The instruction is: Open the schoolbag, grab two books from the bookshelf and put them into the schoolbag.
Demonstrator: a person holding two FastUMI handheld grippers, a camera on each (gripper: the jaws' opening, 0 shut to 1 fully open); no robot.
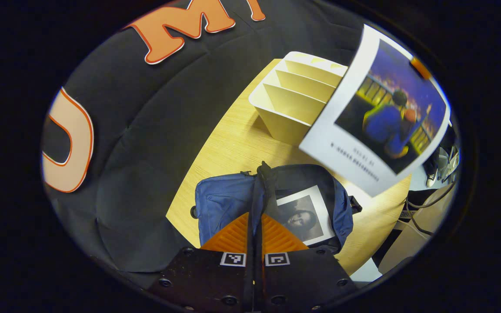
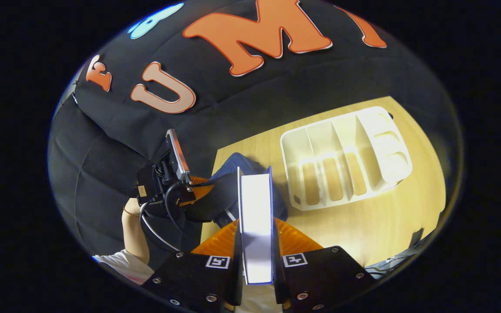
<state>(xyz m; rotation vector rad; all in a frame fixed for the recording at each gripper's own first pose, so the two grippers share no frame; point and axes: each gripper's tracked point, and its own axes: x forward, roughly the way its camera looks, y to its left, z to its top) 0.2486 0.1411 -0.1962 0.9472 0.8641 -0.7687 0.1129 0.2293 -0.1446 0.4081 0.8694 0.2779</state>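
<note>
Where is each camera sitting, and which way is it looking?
Left gripper view: rides the left gripper, looking down at the blue schoolbag; its own fingers pinch the bag's strap.
Right gripper view: rides the right gripper, looking down over the table; its fingers clamp a book, with a forearm at left.
Both share the white bookshelf, schoolbag and held book.

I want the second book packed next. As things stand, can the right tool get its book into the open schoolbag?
Probably yes. The right tool grips the book above the schoolbag, whose mouth the left tool holds open by a strap; the first book lies flat inside.
</note>
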